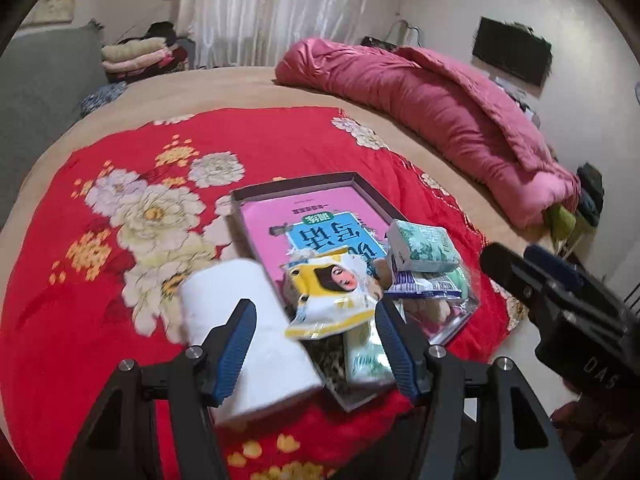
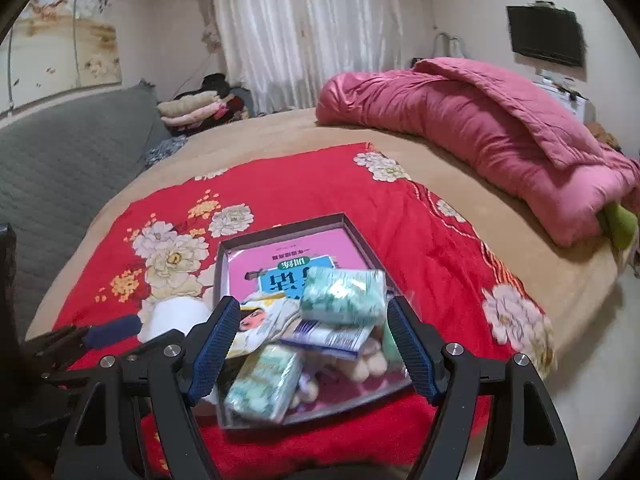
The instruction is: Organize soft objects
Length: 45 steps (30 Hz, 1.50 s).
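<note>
Red floral quilt (image 2: 420, 240) is spread on the bed, bearing a shallow dark tray (image 2: 280, 230). Tissue packs (image 2: 344, 296) and a snack pouch (image 1: 332, 296) are piled inside it; a white paper roll (image 1: 240, 320) lies just beside. Left gripper (image 1: 316, 344) and right gripper (image 2: 310, 344) are noted spread apart above, grasping nothing.
</note>
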Available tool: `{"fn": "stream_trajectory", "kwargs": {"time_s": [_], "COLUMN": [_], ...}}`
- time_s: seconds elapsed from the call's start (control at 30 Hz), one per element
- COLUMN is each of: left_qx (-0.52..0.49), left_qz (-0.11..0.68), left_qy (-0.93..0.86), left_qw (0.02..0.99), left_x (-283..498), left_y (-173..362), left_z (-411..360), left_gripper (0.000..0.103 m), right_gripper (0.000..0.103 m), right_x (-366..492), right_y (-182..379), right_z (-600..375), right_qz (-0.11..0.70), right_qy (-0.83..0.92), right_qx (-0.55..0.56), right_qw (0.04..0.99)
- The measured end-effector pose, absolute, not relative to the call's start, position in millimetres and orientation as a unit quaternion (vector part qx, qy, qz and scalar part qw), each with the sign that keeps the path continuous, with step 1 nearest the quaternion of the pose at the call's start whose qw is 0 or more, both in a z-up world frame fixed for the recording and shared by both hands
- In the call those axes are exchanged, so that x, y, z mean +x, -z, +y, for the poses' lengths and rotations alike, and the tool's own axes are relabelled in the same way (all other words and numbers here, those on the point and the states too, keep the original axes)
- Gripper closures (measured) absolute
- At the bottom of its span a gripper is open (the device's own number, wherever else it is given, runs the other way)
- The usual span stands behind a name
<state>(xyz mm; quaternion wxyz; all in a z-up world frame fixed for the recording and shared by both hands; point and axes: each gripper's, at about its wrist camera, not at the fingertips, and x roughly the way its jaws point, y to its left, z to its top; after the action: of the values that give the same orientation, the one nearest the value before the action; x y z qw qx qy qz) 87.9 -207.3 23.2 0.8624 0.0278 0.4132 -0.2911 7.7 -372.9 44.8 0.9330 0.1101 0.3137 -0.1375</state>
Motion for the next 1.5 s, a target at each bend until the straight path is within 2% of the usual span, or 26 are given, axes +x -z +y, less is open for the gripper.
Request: {"fn": "stream_trajectory", "kwargs": {"time_s": [0.4, 0.6, 1.1, 1.5], "left_qx": [0.018, 0.020, 0.040, 0.058], "left_qz": [0.426, 0.420, 0.418, 0.419], "left_qy": [0.244, 0.239, 0.240, 0.234], "left_qw": [0.871, 0.875, 0.875, 0.876], "left_x": [62, 46, 12, -2], "left_y": [-21, -22, -19, -19], "left_z": [-153, -136, -134, -136], "left_gripper": [0.039, 0.039, 0.039, 0.039], "right_gripper": [0.026, 0.026, 0.026, 0.026], "right_x": [-27, -50, -83, -85], "right_y": [-45, -45, -15, -18], "right_z": [-335, -310, -299, -283], "right_qz": [0.342, 0.339, 0.388, 0.382], "right_qy": [0.147, 0.155, 0.149, 0.140], "right_qx": [0.140, 0.115, 0.130, 0.090], "right_qw": [0.918, 0.921, 0.900, 0.909]}}
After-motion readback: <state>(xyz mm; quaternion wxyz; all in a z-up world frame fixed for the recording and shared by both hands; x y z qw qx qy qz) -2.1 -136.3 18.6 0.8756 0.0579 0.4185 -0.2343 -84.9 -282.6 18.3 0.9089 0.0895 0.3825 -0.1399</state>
